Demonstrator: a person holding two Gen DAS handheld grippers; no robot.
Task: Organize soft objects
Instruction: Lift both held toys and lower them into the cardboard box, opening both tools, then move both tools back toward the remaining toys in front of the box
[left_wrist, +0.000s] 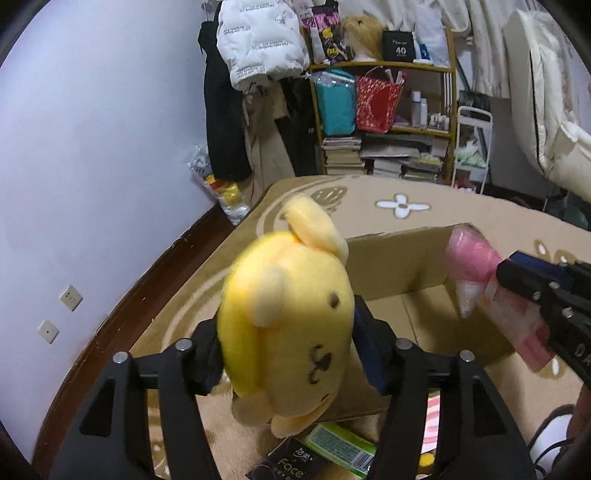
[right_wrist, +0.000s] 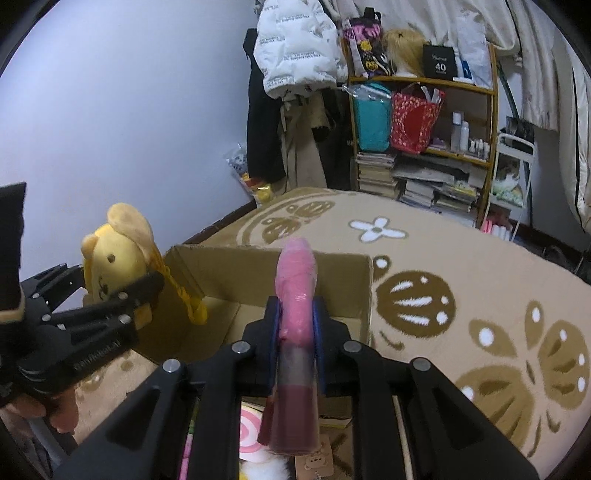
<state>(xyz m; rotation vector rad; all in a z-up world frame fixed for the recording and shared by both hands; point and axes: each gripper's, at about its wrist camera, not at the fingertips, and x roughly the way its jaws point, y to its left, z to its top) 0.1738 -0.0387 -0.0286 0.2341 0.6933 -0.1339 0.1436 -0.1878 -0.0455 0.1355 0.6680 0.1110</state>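
Left gripper (left_wrist: 291, 354): jaws spread round the yellow plush dog (left_wrist: 288, 317) at centre frame; whether the pads bite or just flank it, can't tell from here
Right gripper (right_wrist: 295, 332): clamped tight on a pink wrapped soft item (right_wrist: 295, 291), dead centre of its own view
Plush position: up in the air, over the near left corner of the cardboard box (left_wrist: 406, 266)
Pink item position: poking forward over the box's open top
Handling, plush: light and squashy by the look of it; it'll bulge and could slip, so I'd pinch across the fat of the body, not an ear
Handling, pink item: shiny film wrap, likely slick; a firm mid-length squeeze suits it
Looks: plush is bright yellow, pale floppy ears, stitched face; pink one is a slim roll
Beyond: patterned beige rug (right_wrist: 461, 266) under the box, cluttered shelf (right_wrist: 424, 122) upper right
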